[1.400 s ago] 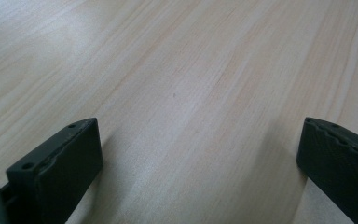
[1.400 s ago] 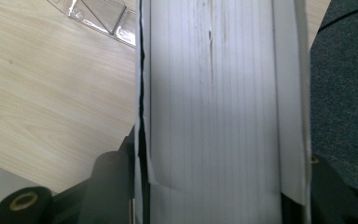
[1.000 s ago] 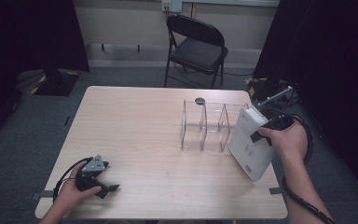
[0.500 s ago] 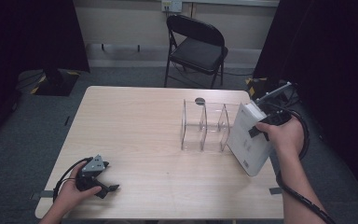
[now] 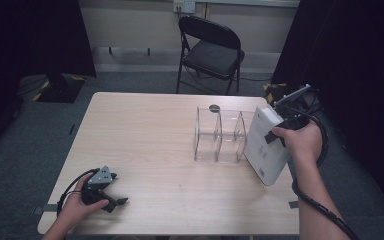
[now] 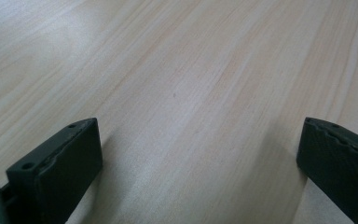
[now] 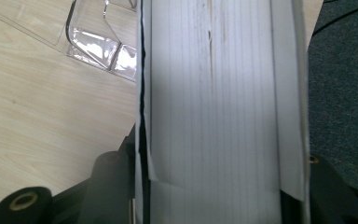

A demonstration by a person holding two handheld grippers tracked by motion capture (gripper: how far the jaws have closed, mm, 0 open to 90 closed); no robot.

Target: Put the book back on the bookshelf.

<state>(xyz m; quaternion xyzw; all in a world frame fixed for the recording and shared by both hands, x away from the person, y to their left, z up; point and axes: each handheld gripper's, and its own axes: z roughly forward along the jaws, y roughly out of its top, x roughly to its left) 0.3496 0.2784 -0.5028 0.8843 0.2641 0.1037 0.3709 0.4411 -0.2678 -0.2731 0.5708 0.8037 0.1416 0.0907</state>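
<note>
I see my right gripper (image 5: 276,136) clamped on a thick white book (image 5: 265,145), jaws pressing both covers. In the right gripper view the book's page edge (image 7: 219,107) runs straight up between the jaws. Right forearm comes in from 5 o'clock, wrist bent inward, hand wrapped over the gripper body. The book is tilted, lifted off the table (image 5: 150,145) at its 3 o'clock edge, just beside the clear acrylic rack (image 5: 220,135); can't tell if book and rack touch. The rack's base corner (image 7: 100,46) shows at 11 o'clock in the right gripper view.

My left gripper (image 5: 111,199) sits low at the table's 7 o'clock corner, jaws spread wide with bare wood (image 6: 191,107) between them, nothing held. Left hand curls round its body, cable looping behind.

Hard to read: the print on the book cover is too small. Right gripper jaws mostly hidden by hand and book from above. A folding chair (image 5: 212,50) stands at 12 o'clock beyond the table.
</note>
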